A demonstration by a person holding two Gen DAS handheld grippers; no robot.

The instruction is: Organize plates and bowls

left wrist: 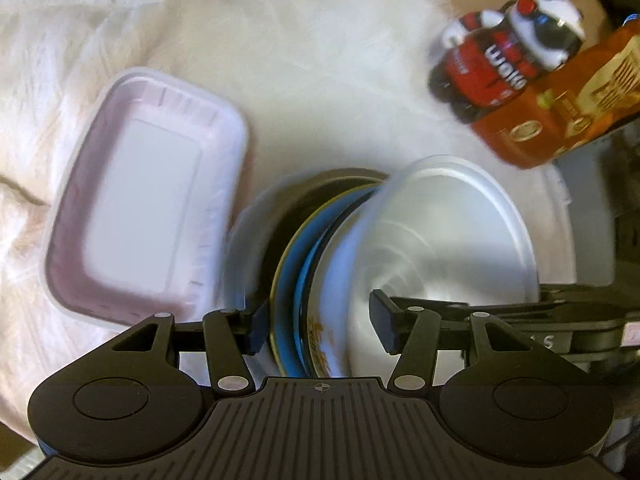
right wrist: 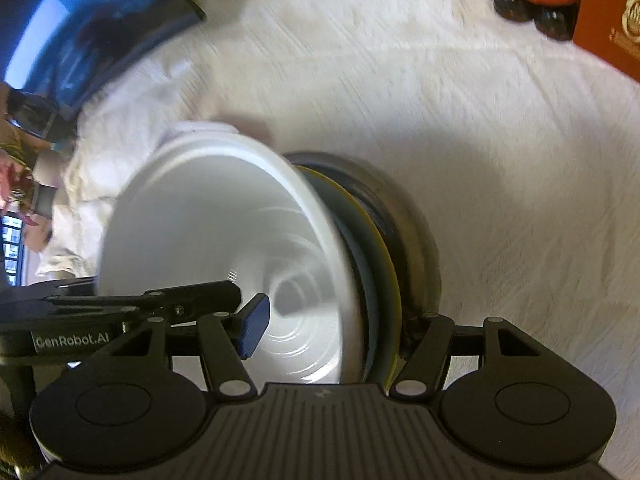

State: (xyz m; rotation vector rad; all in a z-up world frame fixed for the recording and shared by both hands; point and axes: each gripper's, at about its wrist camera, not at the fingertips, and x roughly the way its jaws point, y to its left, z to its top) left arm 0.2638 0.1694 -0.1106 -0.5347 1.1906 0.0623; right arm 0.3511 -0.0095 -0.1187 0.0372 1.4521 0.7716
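A stack of nested dishes is held between both grippers, tilted on edge: a white bowl (left wrist: 452,236) innermost, a blue plate with a yellow rim (left wrist: 286,276), and a dark bowl (left wrist: 340,180) outermost. My left gripper (left wrist: 320,322) is shut on the stack's rim, one finger outside, one inside the white bowl. My right gripper (right wrist: 332,332) is shut on the opposite rim of the same stack: white bowl (right wrist: 208,216), blue plate (right wrist: 380,248), dark bowl (right wrist: 416,224). Both views are motion-blurred.
A white rectangular plastic container (left wrist: 148,196) lies left of the stack on a white furry cloth (left wrist: 304,64). A red bottle pack with a panda figure (left wrist: 508,56) and an orange box (left wrist: 568,104) stand at the far right. A dark screen (right wrist: 80,28) is at the far left.
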